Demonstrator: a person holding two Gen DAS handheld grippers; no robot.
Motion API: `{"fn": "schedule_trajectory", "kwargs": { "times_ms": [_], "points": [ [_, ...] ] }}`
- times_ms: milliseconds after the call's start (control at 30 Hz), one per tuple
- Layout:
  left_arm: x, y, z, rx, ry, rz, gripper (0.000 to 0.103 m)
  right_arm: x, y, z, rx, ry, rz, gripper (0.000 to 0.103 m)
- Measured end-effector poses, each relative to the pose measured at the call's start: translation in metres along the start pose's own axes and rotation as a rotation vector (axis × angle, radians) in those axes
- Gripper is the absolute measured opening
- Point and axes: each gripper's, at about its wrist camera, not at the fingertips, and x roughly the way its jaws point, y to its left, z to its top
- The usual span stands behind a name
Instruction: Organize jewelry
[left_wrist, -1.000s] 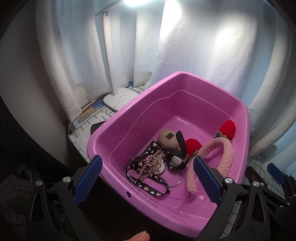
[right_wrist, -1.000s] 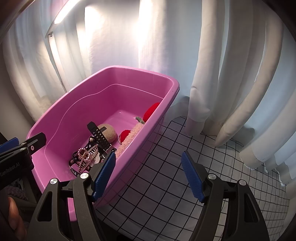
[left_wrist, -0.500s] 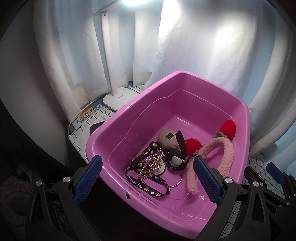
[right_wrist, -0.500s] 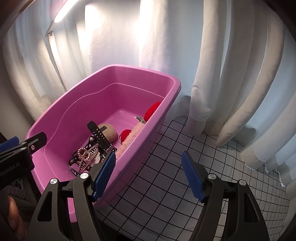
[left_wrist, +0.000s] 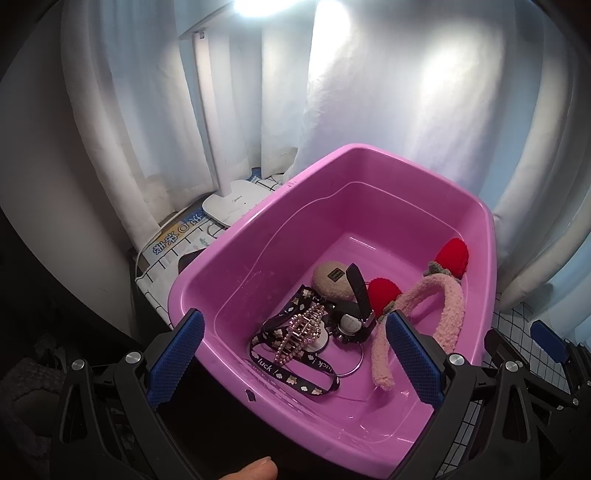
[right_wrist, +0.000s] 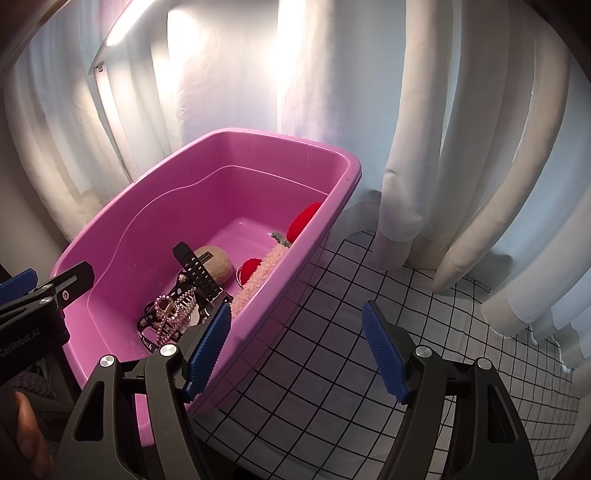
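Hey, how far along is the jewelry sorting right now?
Nothing looks sorted yet. The rhinestone hair clip, black wristwatch, black printed ribbon and fluffy pink headband with red pompoms lie jumbled in the pink plastic tub. Nothing is in hand: the left gripper and right gripper both have open, empty jaws. Every piece is left to separate.

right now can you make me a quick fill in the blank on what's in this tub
1. All the jewelry lies inside a ____ plastic tub.
2. The fuzzy pink headband carries two ____ pompoms.
3. The rhinestone hair clip rests on a black ____ printed with small flowers.
4. Both the left tongs and right tongs are ____, holding nothing.

Missing words: pink; red; ribbon; open
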Motion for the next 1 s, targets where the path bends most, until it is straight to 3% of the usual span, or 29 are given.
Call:
{"fn": "schedule_trajectory", "kwargs": {
  "times_ms": [1000],
  "points": [
    [0.0021,0.0050,-0.0003,-0.002,-0.004,0.006,0.097,0.0004,-0.0004,0.0000,0.002,0.000,0.001,0.070]
  ]
}}
